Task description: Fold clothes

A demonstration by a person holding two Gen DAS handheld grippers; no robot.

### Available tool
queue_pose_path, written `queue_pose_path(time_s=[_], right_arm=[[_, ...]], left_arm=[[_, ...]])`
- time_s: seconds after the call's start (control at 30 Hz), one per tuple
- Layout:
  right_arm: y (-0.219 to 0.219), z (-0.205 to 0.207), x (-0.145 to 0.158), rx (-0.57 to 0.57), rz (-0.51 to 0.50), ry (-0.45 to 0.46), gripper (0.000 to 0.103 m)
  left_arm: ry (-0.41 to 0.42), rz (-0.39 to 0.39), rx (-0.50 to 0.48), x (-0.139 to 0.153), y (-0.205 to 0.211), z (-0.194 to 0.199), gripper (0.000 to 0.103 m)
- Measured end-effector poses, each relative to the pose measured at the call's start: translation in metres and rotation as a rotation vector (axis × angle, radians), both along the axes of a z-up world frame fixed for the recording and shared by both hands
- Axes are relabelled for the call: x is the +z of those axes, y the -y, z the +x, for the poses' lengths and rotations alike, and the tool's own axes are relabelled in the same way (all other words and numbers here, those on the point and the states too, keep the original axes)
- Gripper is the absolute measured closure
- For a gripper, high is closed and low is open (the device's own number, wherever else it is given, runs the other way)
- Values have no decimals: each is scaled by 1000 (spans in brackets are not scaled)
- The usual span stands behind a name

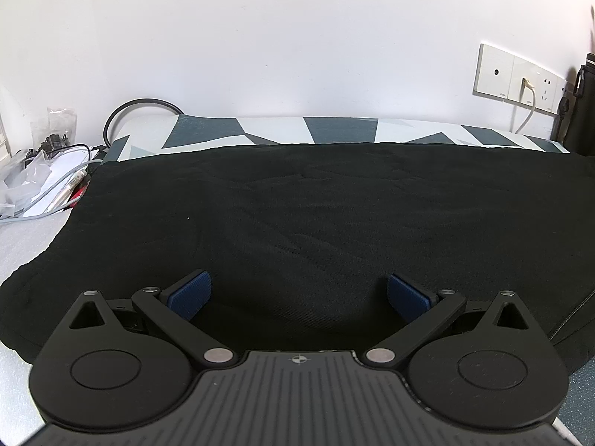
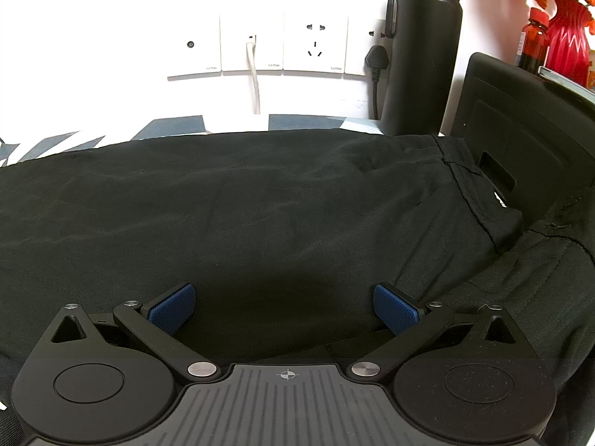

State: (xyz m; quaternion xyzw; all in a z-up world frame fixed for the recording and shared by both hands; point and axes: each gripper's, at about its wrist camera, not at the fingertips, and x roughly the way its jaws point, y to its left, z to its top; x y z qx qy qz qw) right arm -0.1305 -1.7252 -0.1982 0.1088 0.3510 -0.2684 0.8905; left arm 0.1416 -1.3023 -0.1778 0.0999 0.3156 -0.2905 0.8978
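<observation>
A black garment [image 1: 316, 223] is spread flat across a tabletop covered with a geometric-patterned cloth [image 1: 275, 132], reaching almost to the wall. The left tongs [image 1: 299, 293] are held spread wide just above its near part, nothing gripped. The right tongs [image 2: 284, 306] are likewise held agape over the fabric, near its waistband [image 2: 472, 193]. A black flask [image 2: 422, 52] is seen beside the wall sockets [image 2: 286, 42].

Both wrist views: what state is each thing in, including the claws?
Left claw: open, empty, over the cloth.
Right claw: open, empty, over the cloth.
Black fabric garment: spread flat, lightly wrinkled; waistband end rumpled at right.
Tall black metal flask: upright, capped.
White cable: plugged into the white wall socket panel.
Black plug: plugged in.
</observation>
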Motion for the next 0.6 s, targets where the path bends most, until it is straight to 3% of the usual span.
queue_pose_path(time_s=[0.6], right_arm=[[0,0,0,0,1,-1,1]], left_arm=[[1,1,5,0,0,0,0]])
